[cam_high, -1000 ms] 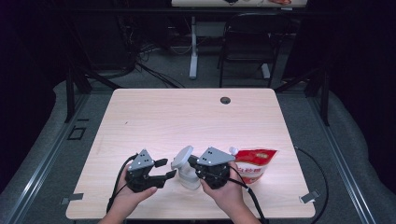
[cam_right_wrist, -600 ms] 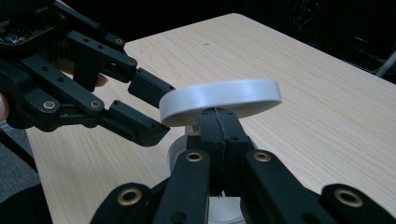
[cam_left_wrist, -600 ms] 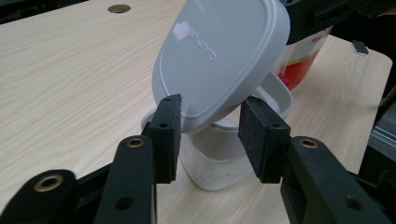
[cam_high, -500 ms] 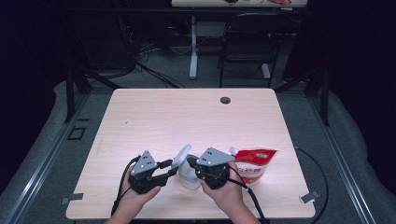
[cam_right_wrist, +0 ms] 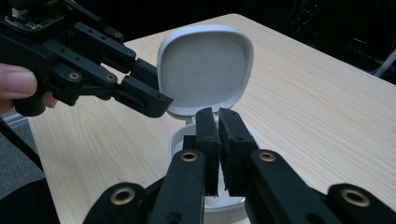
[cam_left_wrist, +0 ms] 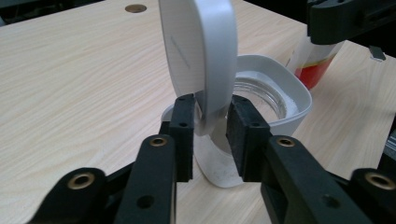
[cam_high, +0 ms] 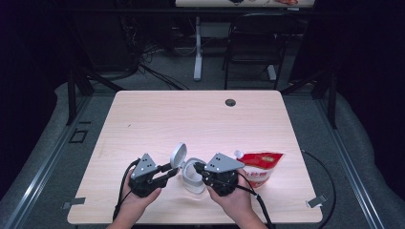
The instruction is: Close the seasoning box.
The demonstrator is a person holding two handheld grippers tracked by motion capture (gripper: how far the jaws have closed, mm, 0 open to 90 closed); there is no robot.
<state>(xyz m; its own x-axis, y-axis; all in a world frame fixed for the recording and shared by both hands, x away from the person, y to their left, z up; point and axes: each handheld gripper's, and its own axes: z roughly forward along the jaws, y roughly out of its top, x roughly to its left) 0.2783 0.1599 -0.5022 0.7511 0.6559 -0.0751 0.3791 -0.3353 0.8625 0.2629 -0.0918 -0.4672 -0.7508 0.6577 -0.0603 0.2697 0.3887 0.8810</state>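
closing in over the last second, our left gripper (cam_high: 165, 171) has brought its jaws from a wide spread down around the raised lid (cam_high: 178, 155) of the white container (cam_high: 193, 175) at the front of the table (cam_high: 191, 114); the lid, which an earlier high view showed leaning further over, now stands more upright. in the left gripper view the two pads (cam_left_wrist: 184, 126) flank the lower edge of the lid (cam_left_wrist: 201, 51) near its hinge, and they look to be touching it on both sides, though we cannot be sure how firmly they press. our left hand (cam_high: 138, 198) has kept its place.

our right gripper (cam_high: 199, 168) sits at the other side of the container, its jaws pressed almost together; in the right gripper view they (cam_right_wrist: 218, 140) stand over the container's near rim (cam_right_wrist: 219, 205), and the view is too cramped to tell whether a thin edge of it is pinched between them. from there we also see the left gripper (cam_right_wrist: 154, 100) reaching in at the lid's (cam_right_wrist: 205, 65) edge.

the container itself stands open just in front of us, between the two grippers, with a clear glass-like insert (cam_left_wrist: 261, 91) visible inside its bowl. a red and white pouch (cam_high: 258, 164) lies just to its right, near the right hand (cam_high: 234, 200). a small dark hole (cam_high: 230, 102) marks the far side of the table.

we judge the lid is now in hand and held open, which leaves the bowl ready for the pouch.
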